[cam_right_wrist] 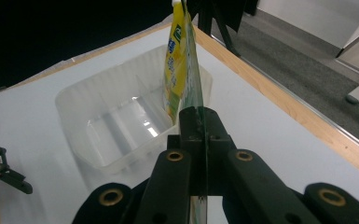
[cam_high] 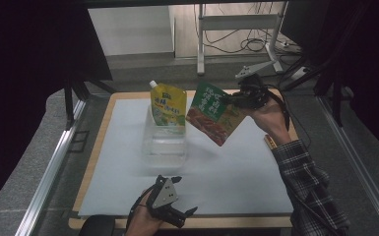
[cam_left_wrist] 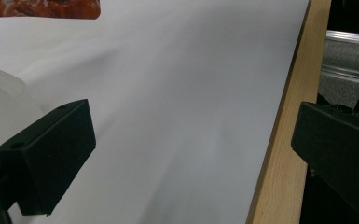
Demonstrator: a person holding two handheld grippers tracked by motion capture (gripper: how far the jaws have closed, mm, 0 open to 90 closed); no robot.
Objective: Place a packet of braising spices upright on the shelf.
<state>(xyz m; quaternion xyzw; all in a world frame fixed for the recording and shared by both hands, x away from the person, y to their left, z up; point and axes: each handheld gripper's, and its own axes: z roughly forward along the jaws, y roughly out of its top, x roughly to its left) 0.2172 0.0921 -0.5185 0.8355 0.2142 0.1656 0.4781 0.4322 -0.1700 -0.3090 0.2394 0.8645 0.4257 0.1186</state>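
Note:
A green and red snack pouch (cam_high: 211, 114) hangs tilted in the air above the white sheet, just right of a clear plastic bin (cam_high: 166, 147). My right gripper (cam_high: 234, 101) is shut on the pouch's right edge. In the right gripper view the pouch (cam_right_wrist: 196, 88) runs edge-on out of the closed jaws of the right gripper (cam_right_wrist: 199, 122). A yellow spouted pouch (cam_high: 168, 105) stands upright in the bin's far end; it also appears as the yellow pouch (cam_right_wrist: 176, 60) in the bin (cam_right_wrist: 116, 122). My left gripper (cam_high: 183, 197) rests open and empty near the front edge, its jaws wide apart in the left gripper view (cam_left_wrist: 191, 154).
A white sheet (cam_high: 236, 172) covers a wooden board (cam_high: 98, 147); its wooden edge (cam_left_wrist: 284, 140) runs beside my left gripper. Metal rails flank the table on both sides. A desk frame and cables stand beyond the far edge.

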